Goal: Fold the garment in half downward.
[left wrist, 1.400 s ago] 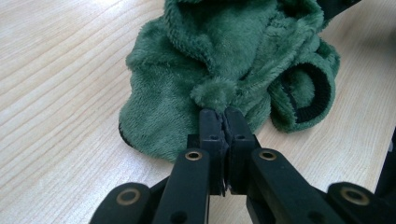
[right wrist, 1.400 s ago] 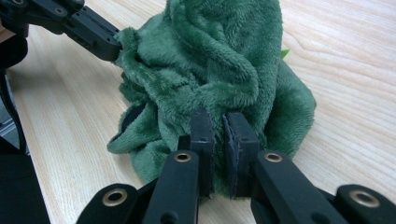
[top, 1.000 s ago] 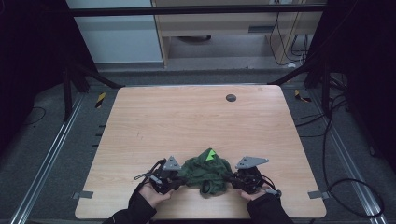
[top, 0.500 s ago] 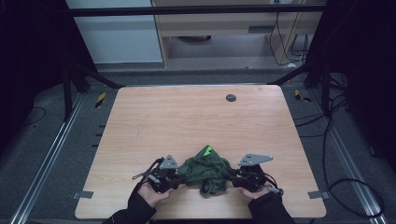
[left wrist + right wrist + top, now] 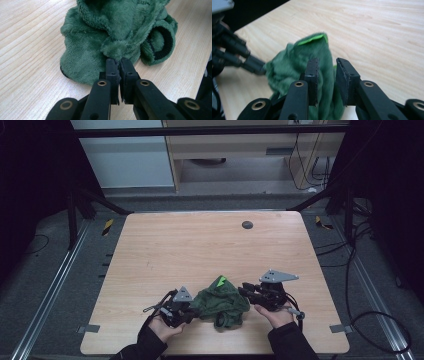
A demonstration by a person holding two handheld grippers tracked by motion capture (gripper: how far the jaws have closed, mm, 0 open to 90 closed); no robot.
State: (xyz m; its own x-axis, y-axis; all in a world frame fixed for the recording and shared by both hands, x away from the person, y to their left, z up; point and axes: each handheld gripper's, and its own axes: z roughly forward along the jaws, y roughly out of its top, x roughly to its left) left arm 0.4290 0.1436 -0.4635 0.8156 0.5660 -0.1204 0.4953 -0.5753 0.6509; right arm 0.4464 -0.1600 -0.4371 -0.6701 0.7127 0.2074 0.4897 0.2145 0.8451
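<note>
Pale wood makes up the counter [image 5: 200,255], the biggest thing in front of me, its grain running across under both my hands, with a small dark round cap [image 5: 247,224] set in it near the far edge.

Next in size is the green fleece garment [image 5: 220,303], bunched in a heap on the counter near my edge, between my two grippers. It is plush and dark green, with a black-lined cuff [image 5: 163,42] that curls open on one side and a bright green tab [image 5: 221,281] that sticks up at its far end.

My left gripper [image 5: 186,310] lies low on the counter at the garment's left side. Its jaws are pinched nearly together on a tuft of the fleece [image 5: 115,49], which bulges out just past the tips, so this hand holds the garment.

My right gripper [image 5: 245,291] sits at the garment's right side, raised a little off the counter. Its jaws have just been opening and now stand apart with a clear gap; in the right gripper view, green fleece [image 5: 312,57] shows through that gap and behind the tips, but the pads do not press on it, so this side has no grip.
</note>
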